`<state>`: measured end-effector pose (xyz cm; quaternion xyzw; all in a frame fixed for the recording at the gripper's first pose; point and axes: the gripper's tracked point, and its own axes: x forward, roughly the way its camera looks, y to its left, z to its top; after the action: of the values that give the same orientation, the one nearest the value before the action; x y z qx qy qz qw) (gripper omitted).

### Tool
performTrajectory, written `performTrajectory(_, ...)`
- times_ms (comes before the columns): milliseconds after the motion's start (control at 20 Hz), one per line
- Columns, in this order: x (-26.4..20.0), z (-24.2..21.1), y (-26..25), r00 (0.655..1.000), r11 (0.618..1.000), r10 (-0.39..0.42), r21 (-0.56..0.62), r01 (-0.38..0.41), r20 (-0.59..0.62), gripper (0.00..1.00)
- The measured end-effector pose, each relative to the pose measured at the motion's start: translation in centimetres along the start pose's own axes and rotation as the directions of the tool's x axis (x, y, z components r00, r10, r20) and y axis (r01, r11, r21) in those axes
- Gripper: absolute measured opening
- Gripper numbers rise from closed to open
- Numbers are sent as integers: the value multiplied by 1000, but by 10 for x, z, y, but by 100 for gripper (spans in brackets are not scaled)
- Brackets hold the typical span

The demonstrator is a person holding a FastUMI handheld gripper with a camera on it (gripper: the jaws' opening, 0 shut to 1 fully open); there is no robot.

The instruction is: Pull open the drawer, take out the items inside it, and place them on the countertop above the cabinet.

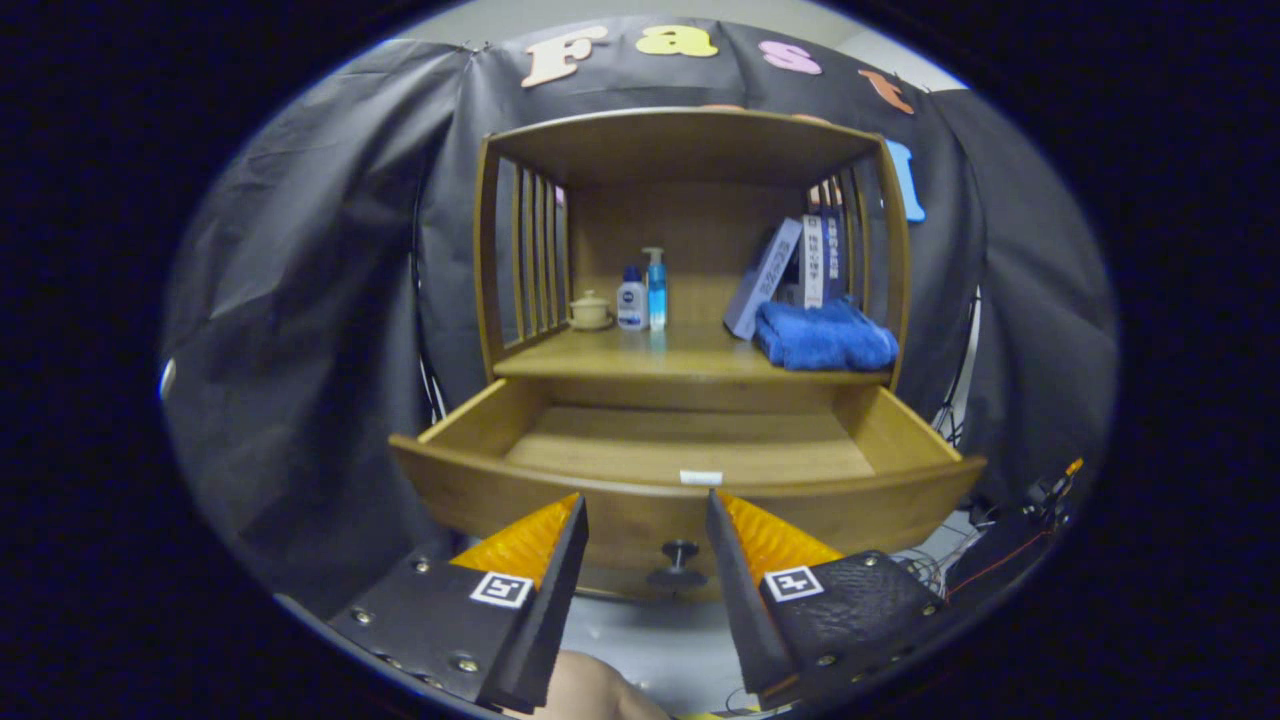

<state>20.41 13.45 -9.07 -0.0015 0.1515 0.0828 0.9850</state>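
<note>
- Nearest the camera, the gripper (645,510) has its fingers spread apart and grasps nothing; the drawer knob (679,556) sits in the gap between them, untouched.
- Just ahead of the fingertips, the drawer (480,480) stands pulled out of the wooden cabinet (487,250), its floor bare apart from a small white tag (700,477) at the front edge.
- Beyond the drawer, on the countertop (640,358), lie a folded blue towel (825,336), leaning books (765,275) behind it, two bottles (643,292) and a small lidded pot (589,311) toward the back.
</note>
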Motion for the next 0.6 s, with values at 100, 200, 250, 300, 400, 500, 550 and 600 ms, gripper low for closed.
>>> performTrajectory(100, 21, 22, -4, 1000, 1000, 10, 13, -10, -24, 70)
performTrajectory(200, 51, 26, -9, 996, 1000, 19, 2, -19, -93, 70)
performTrajectory(250, 68, 27, -15, 992, 1000, 12, -12, -14, -123, 70)
performTrajectory(300, 86, 24, -20, 988, 1000, 2, -25, -6, -156, 70)
performTrajectory(400, 116, 7, -27, 967, 1000, -8, -27, 1, -253, 70)
performTrajectory(500, 141, -16, -37, 931, 1000, -20, -10, 17, -364, 70)
performTrajectory(550, 152, -28, -43, 912, 999, -38, -9, 38, -409, 70)
performTrajectory(600, 158, -37, -48, 893, 999, -49, -20, 45, -448, 70)
